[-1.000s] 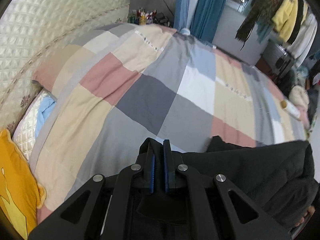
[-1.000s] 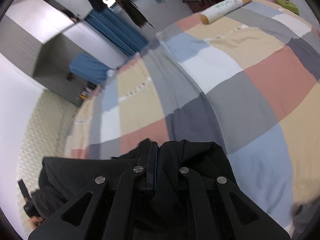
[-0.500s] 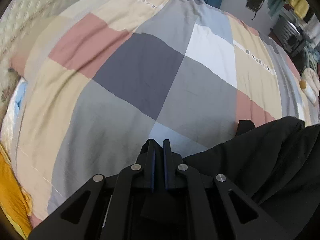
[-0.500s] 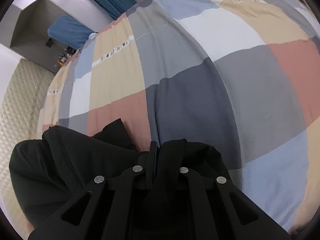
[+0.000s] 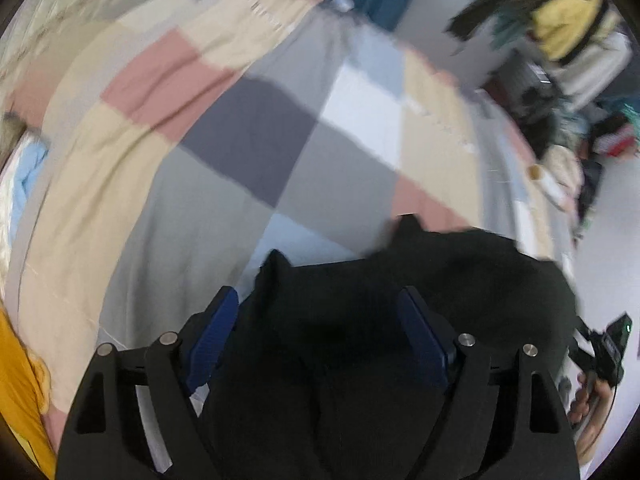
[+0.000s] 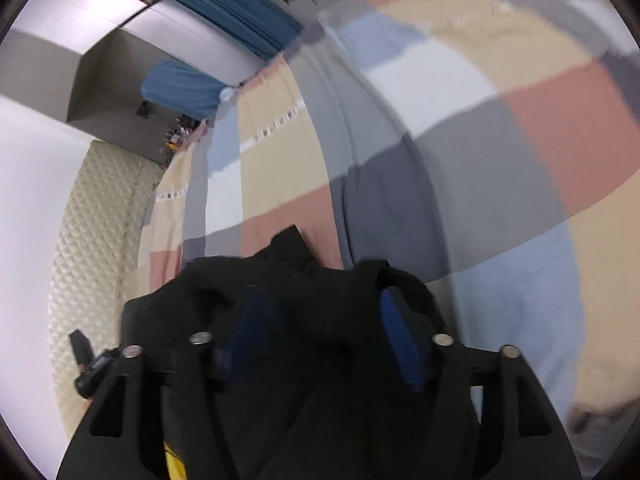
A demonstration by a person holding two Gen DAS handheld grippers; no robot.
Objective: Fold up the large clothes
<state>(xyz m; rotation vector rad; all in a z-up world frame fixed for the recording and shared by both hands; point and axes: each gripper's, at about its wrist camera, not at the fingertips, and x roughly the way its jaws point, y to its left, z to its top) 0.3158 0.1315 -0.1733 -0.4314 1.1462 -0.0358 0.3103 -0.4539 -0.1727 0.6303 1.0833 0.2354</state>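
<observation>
Left gripper (image 5: 318,312) jaws were opening, spread over the black garment (image 5: 440,280) on the quilt (image 5: 248,148); right gripper (image 6: 320,320) likewise opening, pads off cloth

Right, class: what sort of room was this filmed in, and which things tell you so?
Most likely a bedroom. A bed with a patchwork quilt fills the view, a padded headboard stands at one end, and clothes hang on a rack beyond it.

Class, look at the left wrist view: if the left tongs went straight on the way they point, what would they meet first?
Most likely the black garment, lying between the opening left tongs; beyond it lies the patchwork quilt, though depth is unclear.
</observation>
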